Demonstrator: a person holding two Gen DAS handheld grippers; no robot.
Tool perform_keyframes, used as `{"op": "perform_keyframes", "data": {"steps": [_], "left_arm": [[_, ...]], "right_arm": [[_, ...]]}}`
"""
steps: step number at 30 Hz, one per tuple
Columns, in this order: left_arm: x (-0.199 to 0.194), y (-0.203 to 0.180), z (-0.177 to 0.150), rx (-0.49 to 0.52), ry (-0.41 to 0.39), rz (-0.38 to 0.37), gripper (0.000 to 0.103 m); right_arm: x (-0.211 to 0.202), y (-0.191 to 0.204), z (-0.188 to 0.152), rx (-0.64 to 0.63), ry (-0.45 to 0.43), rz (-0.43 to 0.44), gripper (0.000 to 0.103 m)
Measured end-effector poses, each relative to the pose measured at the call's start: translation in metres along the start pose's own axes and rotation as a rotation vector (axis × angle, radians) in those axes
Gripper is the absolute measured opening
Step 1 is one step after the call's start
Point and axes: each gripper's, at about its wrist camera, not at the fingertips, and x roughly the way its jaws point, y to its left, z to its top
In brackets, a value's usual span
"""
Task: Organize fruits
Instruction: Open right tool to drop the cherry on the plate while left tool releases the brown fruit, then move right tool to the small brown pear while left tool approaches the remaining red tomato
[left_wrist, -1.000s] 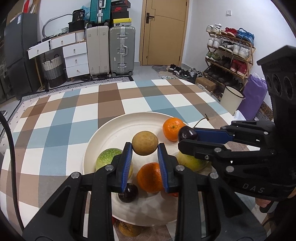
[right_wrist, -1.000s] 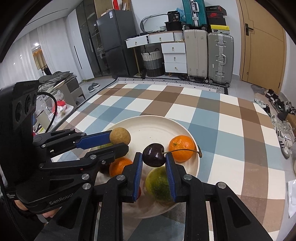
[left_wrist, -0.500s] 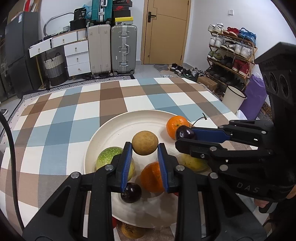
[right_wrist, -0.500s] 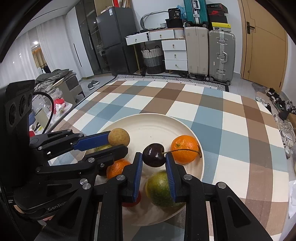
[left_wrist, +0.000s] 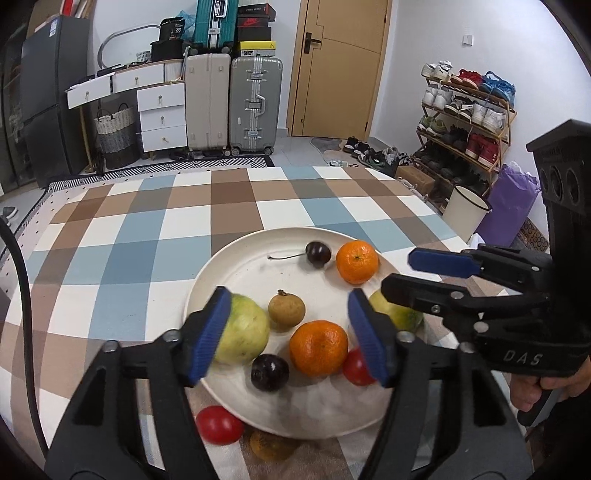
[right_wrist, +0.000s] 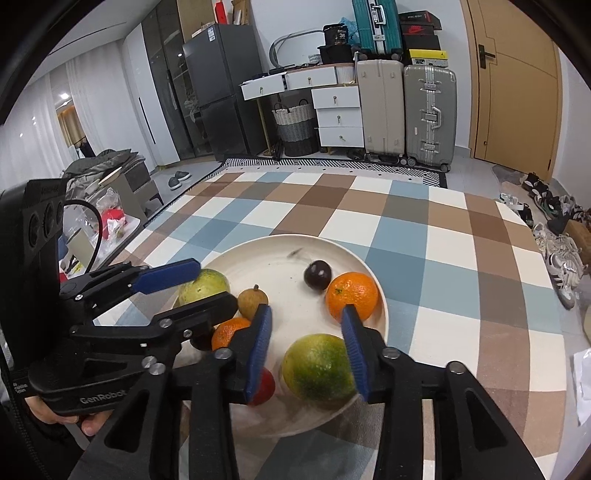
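Fruits (left_wrist: 286, 312) between parted hand-held grippers (left_wrist: 288, 334)

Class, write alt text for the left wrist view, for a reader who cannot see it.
The left gripper, fingers apart and empty, hangs over a white plate of fruit on a checked tablecloth: two oranges, two green fruits, two dark cherries, a brown longan.

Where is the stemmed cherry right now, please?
The stemmed cherry lies on the white plate, toward its far side, just left of an orange.
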Motion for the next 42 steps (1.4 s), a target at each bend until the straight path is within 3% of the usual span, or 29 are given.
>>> {"op": "perform_keyframes", "data": {"steps": [2, 6, 7, 9, 11, 27, 42], "left_arm": [[-0.009, 0.001, -0.002, 0.005, -0.017, 0.002, 0.081], [-0.031, 0.003, -0.008, 0.011, -0.034, 0.013, 0.086], [-0.035, 0.004, -0.01, 0.01, -0.037, 0.016, 0.088], [-0.046, 0.007, -0.014, 0.006, -0.044, 0.032, 0.102], [-0.056, 0.01, -0.019, 0.002, -0.06, 0.047, 0.102], [-0.106, 0.025, -0.055, -0.008, -0.057, 0.083, 0.102], [-0.099, 0.036, -0.08, -0.008, -0.005, 0.079, 0.102]], "right_arm": [[-0.006, -0.003, -0.002, 0.012, -0.003, -0.003, 0.053], [-0.022, -0.008, -0.009, 0.045, -0.024, 0.002, 0.087], [-0.026, -0.009, -0.01, 0.055, -0.032, 0.003, 0.089], [-0.032, -0.009, -0.013, 0.072, -0.031, 0.0, 0.094], [-0.036, -0.01, -0.016, 0.091, -0.027, 0.0, 0.1], [-0.058, 0.016, -0.042, 0.087, -0.026, -0.005, 0.102], [-0.059, 0.043, -0.062, 0.044, 0.01, 0.014, 0.102]]}}
